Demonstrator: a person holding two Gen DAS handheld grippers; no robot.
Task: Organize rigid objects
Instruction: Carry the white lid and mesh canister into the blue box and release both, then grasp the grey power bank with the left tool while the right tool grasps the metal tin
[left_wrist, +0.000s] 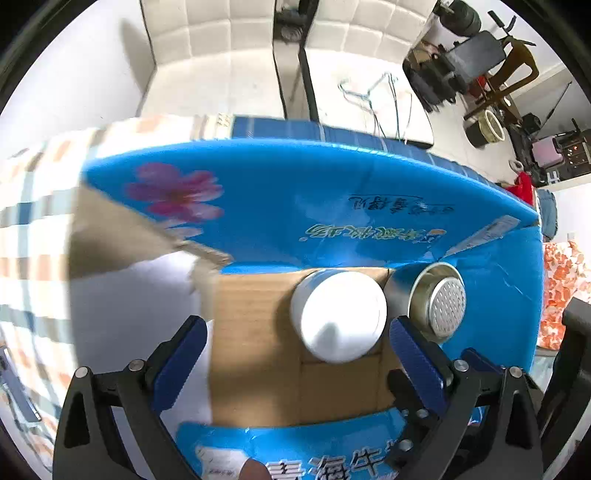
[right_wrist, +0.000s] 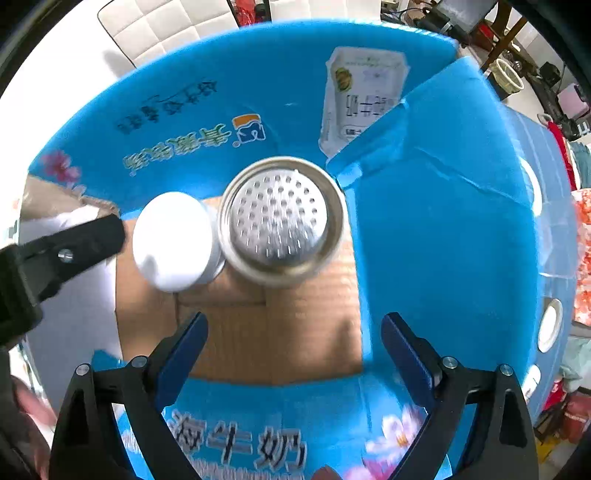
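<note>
A blue printed cardboard box stands open, its brown floor showing. Inside stand a white-lidded jar and a steel cup with a perforated strainer top, side by side near the far wall. My left gripper is open and empty above the box, the jar just beyond its fingers. In the right wrist view the box, the jar and the steel cup show from above. My right gripper is open and empty, just short of the cup. The left gripper's black body shows at the left.
A checked cloth lies to the left of the box. A white tufted sofa stands behind. Clothes hangers lie on the white floor. Chairs and clutter fill the far right.
</note>
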